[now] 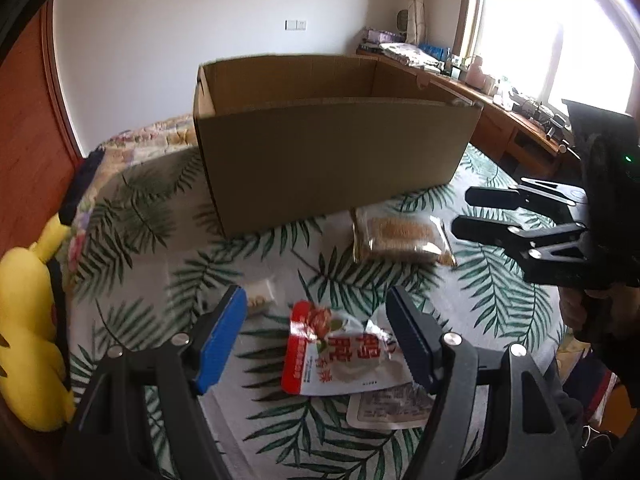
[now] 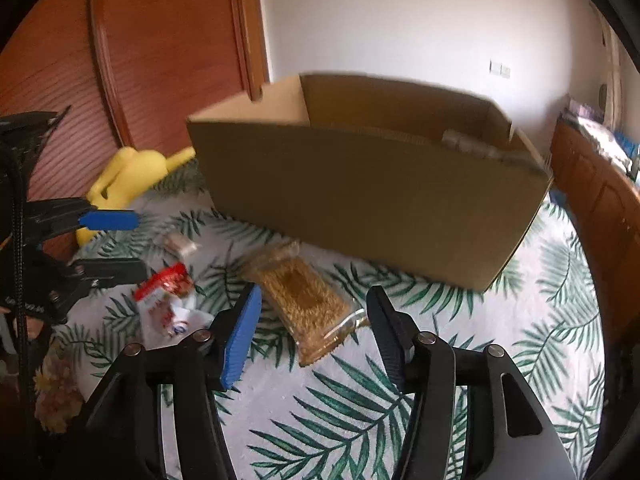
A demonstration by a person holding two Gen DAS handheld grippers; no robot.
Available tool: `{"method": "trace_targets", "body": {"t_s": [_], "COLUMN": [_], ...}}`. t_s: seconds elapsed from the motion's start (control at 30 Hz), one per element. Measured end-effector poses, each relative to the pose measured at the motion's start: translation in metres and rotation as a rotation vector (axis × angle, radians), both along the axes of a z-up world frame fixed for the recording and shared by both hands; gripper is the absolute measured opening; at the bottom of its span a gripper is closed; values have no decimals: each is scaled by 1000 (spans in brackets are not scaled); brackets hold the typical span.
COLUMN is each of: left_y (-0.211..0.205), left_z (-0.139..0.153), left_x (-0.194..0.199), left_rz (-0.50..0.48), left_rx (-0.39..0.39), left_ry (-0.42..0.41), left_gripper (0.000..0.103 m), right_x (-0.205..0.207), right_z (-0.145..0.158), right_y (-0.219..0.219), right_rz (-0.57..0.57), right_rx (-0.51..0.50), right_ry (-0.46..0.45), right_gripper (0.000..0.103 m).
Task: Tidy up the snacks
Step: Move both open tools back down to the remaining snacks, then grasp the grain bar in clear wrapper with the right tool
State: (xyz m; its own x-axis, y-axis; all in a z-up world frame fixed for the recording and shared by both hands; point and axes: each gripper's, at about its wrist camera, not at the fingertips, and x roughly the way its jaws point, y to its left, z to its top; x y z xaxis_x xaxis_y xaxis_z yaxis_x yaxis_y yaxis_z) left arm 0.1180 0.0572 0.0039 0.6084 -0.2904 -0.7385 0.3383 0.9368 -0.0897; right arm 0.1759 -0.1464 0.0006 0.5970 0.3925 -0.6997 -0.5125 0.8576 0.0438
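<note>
An open cardboard box [image 1: 328, 152] stands on the leaf-print bed; it also shows in the right wrist view [image 2: 372, 196]. A red-and-white snack packet [image 1: 336, 356] lies between the fingers of my open left gripper [image 1: 316, 340], with a grey-labelled packet [image 1: 388, 406] partly under it. A clear packet of brown biscuits [image 1: 400, 236] lies in front of the box, just ahead of my open right gripper [image 2: 312, 332] in the right wrist view [image 2: 308, 300]. A small clear packet [image 1: 260, 292] lies to the left. The right gripper [image 1: 468, 210] shows at the right of the left wrist view.
A yellow plush toy [image 1: 28, 340] lies at the bed's left edge, by a wooden wardrobe [image 2: 160, 40]. A wooden desk [image 1: 500, 112] with clutter runs under the window on the right. The red packet [image 2: 168, 284] and left gripper [image 2: 120, 244] show in the right wrist view.
</note>
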Motion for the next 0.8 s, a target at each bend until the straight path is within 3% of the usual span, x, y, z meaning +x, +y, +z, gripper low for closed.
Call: {"method": "trace_targets", "body": {"t_s": [0.3,0.8], "left_y": [-2,-8], "left_z": [-22,-27], "left_x": [-4,-10], "left_rz": [-3,-21], "left_rx": [-5,-24], "left_ry": [43,62], "left_gripper": [72,72], "right_x": [23,39], "right_z": [-18,-37], "right_y": [6,27], "right_rz": [6,70], "right_rx": [4,-24], "right_ry": [59,122], "right_gripper": [56,60]}}
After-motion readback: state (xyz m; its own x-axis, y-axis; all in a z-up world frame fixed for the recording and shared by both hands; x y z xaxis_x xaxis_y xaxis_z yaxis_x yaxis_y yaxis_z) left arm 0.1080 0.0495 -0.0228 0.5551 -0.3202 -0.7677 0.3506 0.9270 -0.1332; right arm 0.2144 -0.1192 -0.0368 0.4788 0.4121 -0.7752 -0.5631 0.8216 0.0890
